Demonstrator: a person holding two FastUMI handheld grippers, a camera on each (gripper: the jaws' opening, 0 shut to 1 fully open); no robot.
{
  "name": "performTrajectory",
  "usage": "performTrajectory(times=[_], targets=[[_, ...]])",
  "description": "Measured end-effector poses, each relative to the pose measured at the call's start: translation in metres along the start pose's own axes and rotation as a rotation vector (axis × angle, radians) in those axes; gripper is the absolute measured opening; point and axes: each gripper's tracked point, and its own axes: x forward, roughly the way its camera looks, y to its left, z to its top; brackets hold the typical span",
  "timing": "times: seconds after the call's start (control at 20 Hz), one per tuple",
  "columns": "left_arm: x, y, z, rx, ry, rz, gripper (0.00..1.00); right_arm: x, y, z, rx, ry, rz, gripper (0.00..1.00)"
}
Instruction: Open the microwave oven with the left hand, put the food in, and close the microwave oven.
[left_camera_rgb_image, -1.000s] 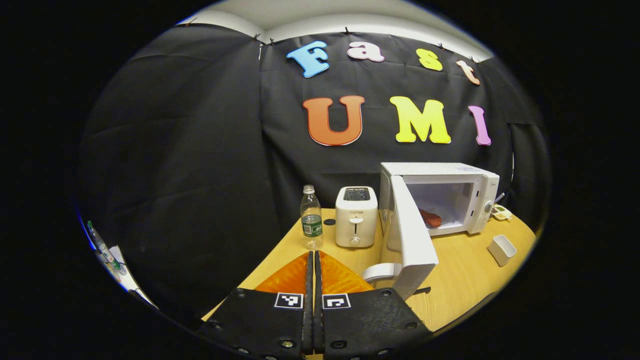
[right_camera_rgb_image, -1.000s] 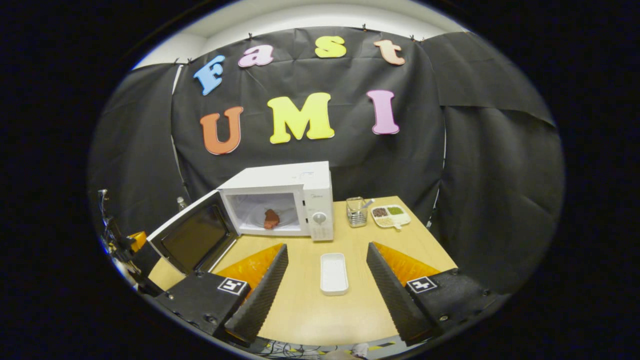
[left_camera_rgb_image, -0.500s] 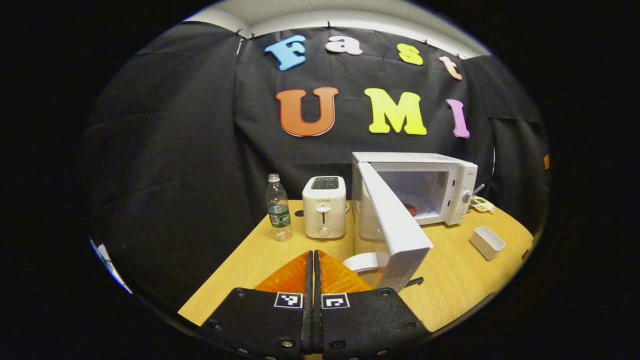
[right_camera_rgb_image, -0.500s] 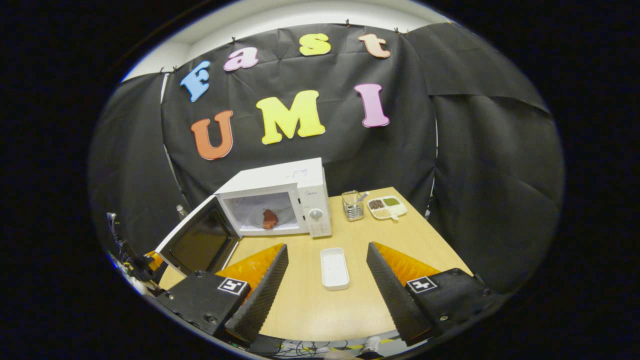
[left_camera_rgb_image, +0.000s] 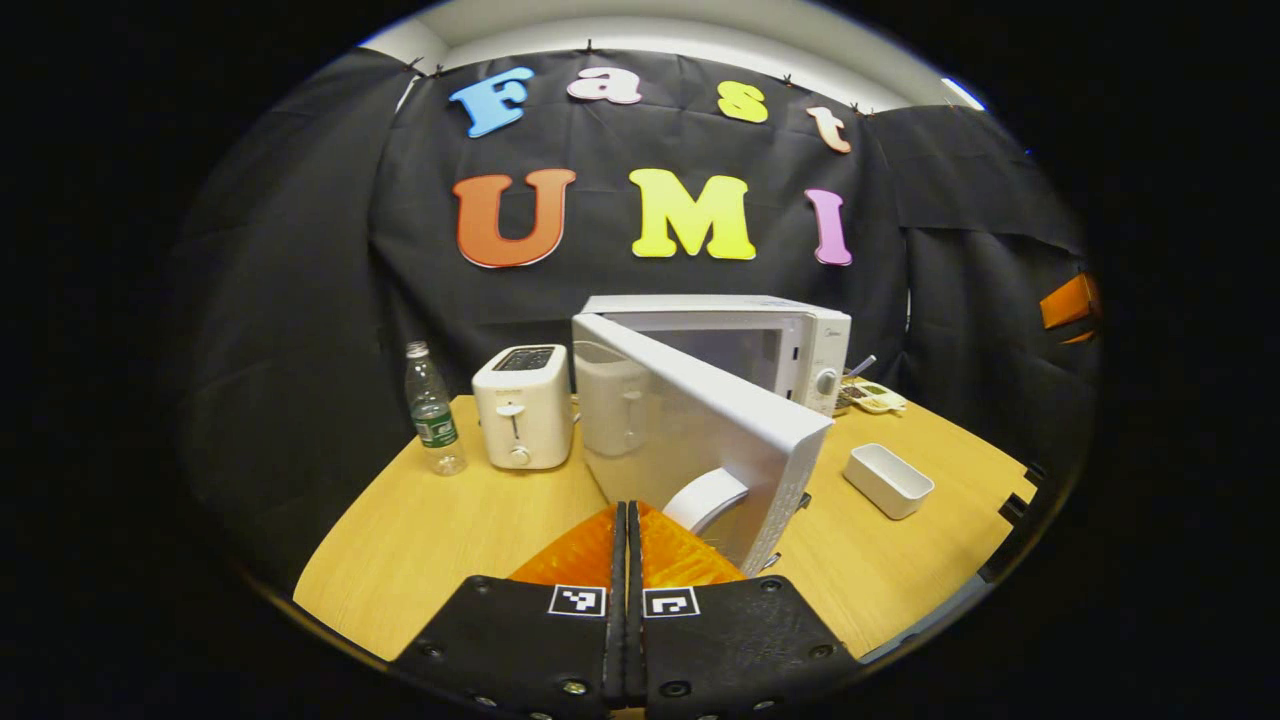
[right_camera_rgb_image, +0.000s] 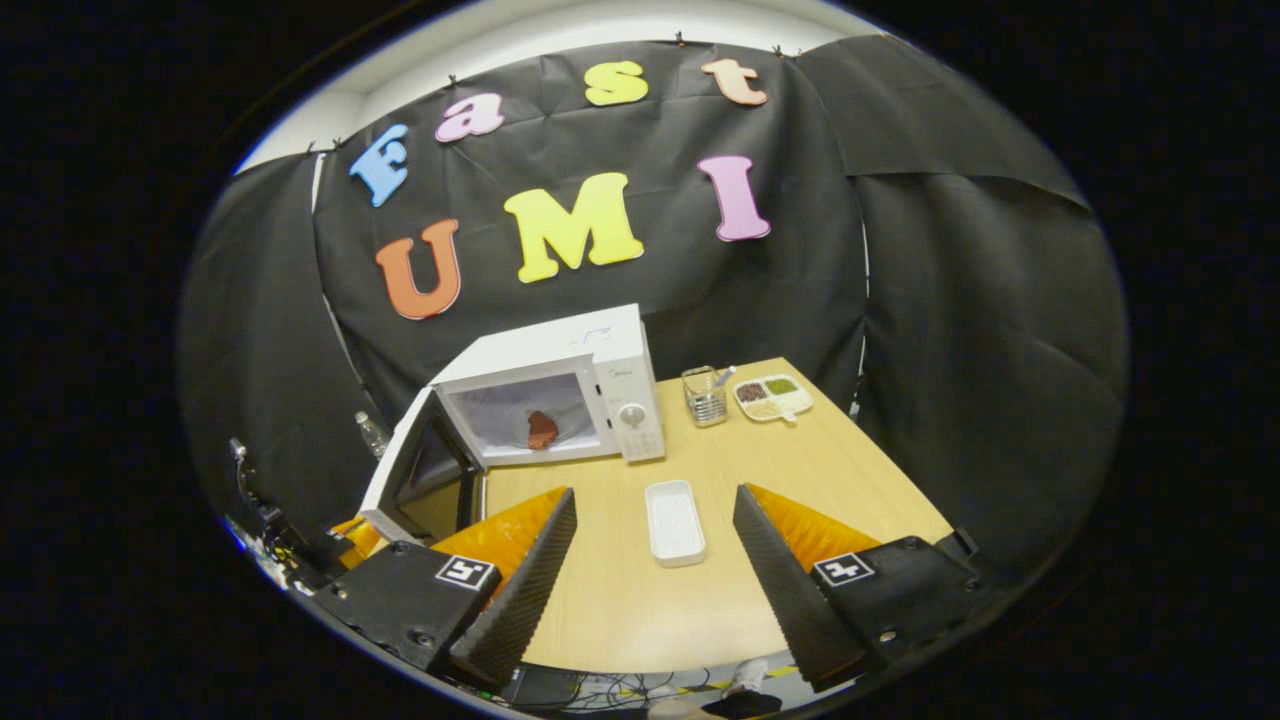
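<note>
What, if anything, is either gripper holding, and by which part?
Nothing. The left gripper is shut empty beside the white microwave door's handle; the right gripper is open.

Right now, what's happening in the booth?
The food already lies inside the microwave, and the door stands partly open, mid-swing. The left gripper, jaws shut, sits just behind the door's outer face near its handle, apparently pushing it closed. The right gripper hangs open above the table, holding nothing, with the empty white tray lying between its jaws' line of sight. Closing the door is what's left.
</note>
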Motion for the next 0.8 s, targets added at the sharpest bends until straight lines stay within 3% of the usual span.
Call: performTrajectory(times=[0.35,0.8], targets=[[0.049,-0.074,0.022,0.022,-0.011,-0.136,0.00,-0.012,-0.041,-0.001,0.019,-0.003,-0.062,0.92],[0.115,-0.126,0.040,0.043,-0.005,-0.189,0.00,0.005,-0.085,0.012,0.064,-0.002,-0.116,0.92]])
